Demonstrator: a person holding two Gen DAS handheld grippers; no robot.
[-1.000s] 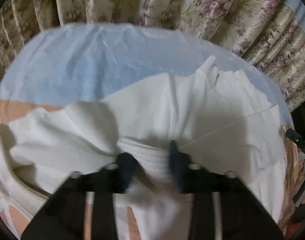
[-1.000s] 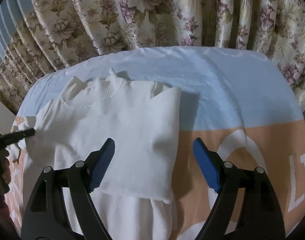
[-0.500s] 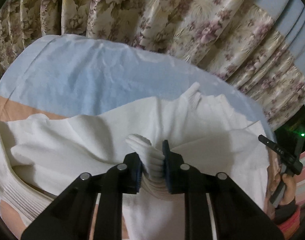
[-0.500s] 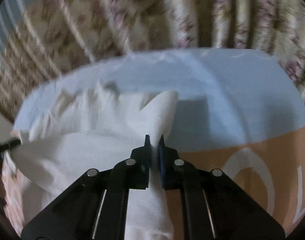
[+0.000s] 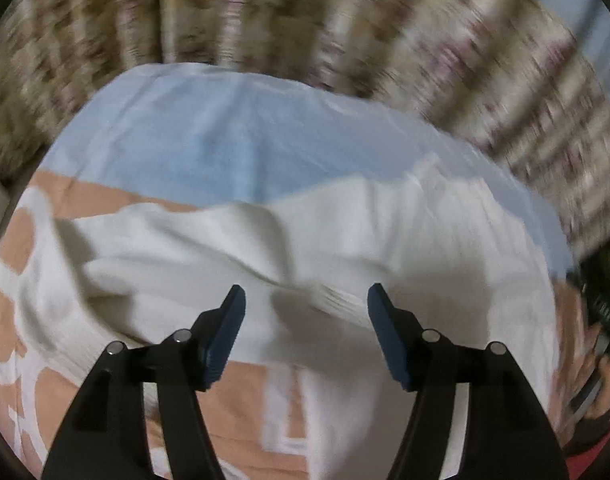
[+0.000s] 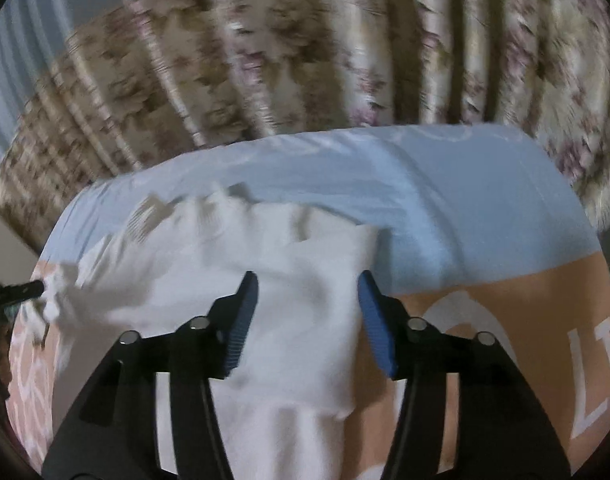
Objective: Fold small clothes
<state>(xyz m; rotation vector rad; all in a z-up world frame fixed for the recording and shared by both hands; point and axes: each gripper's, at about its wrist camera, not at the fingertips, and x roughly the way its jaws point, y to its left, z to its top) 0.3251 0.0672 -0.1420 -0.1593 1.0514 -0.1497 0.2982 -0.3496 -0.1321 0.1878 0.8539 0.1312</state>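
Left gripper (image 5: pixel 307 322) has its two blue fingers spread wide, holding nothing. Everything looks smeared, so small things are hard to see. At the left edge of the right view a thin dark tip touches the cloth, but its jaws are hidden. Flowery curtains (image 6: pixel 305 60) hang behind a bed sheet (image 5: pixel 209 148) of blue and orange. A white top (image 5: pixel 345 240) lies rumpled on it, just past both grippers. Right gripper (image 6: pixel 308 316) is spread wide too, above the top's (image 6: pixel 297 280) right edge.
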